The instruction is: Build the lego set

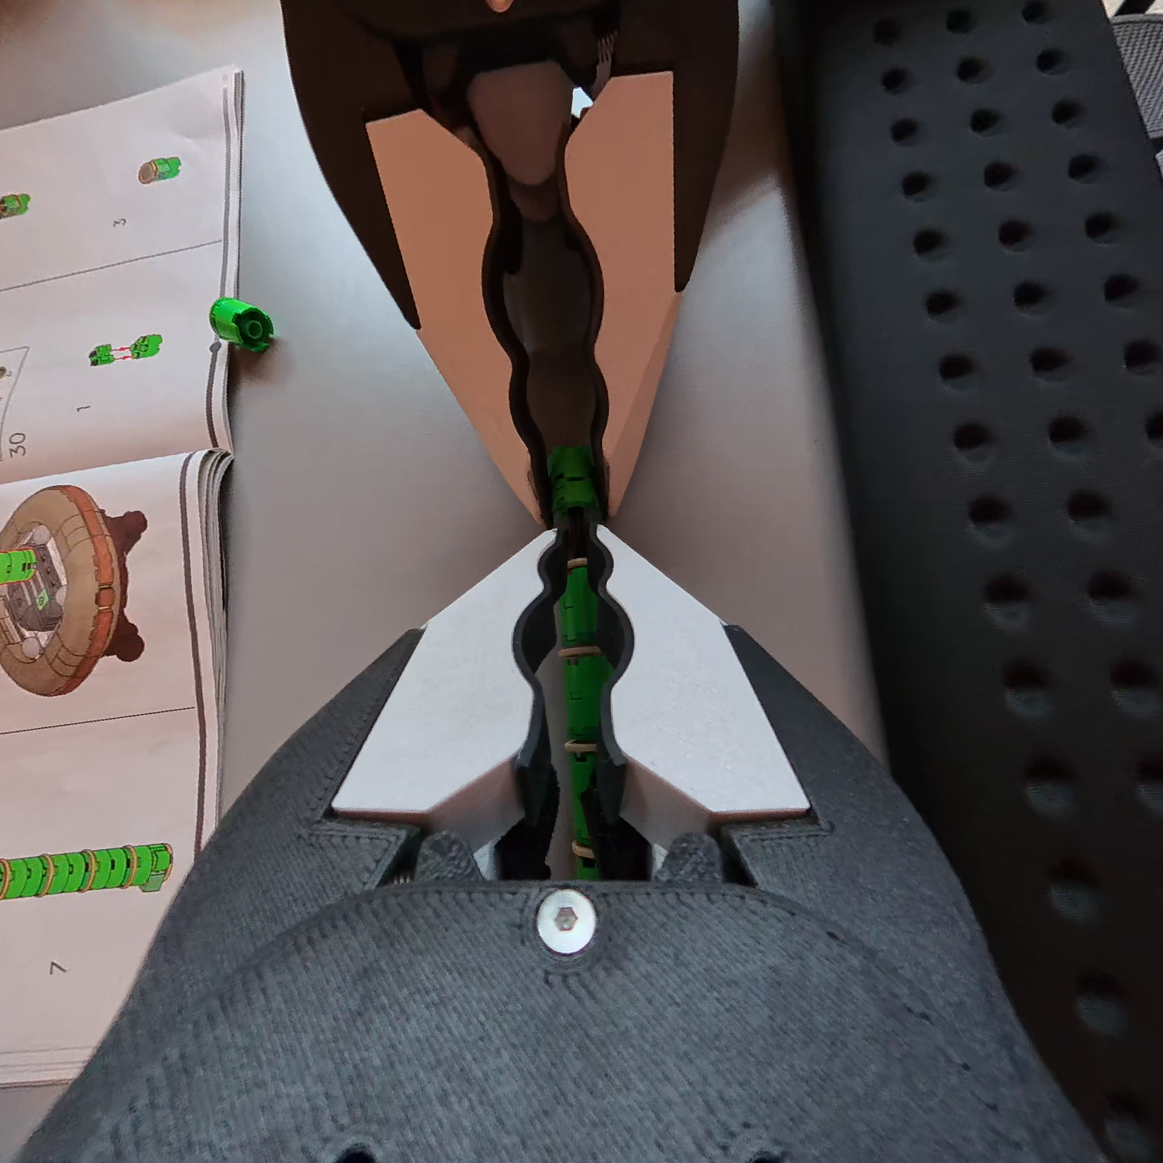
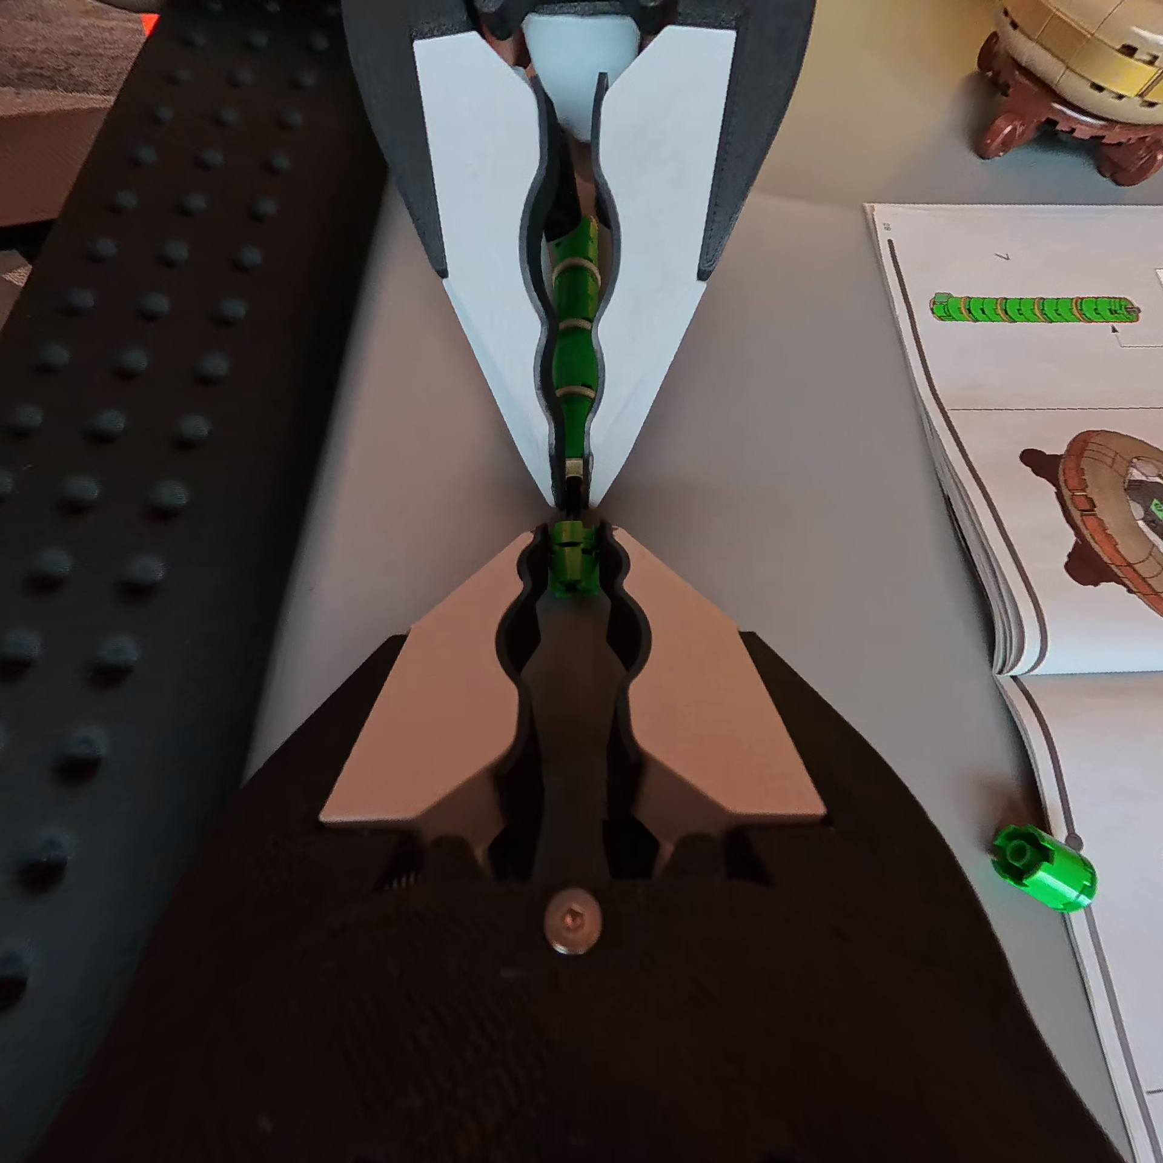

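The left gripper and right gripper meet tip to tip above the grey tabletop, the left clamped along a long green segmented Lego rod with tan rings, the right pinching a short green Lego cylinder piece in line with the rod's end. In the left wrist view an open paper instruction booklet lies to the left with a loose green round Lego piece at its edge, and a black perforated chair back stands to the right. In the right wrist view, the tan and brown round Lego model on feet sits beyond the booklet, far right.
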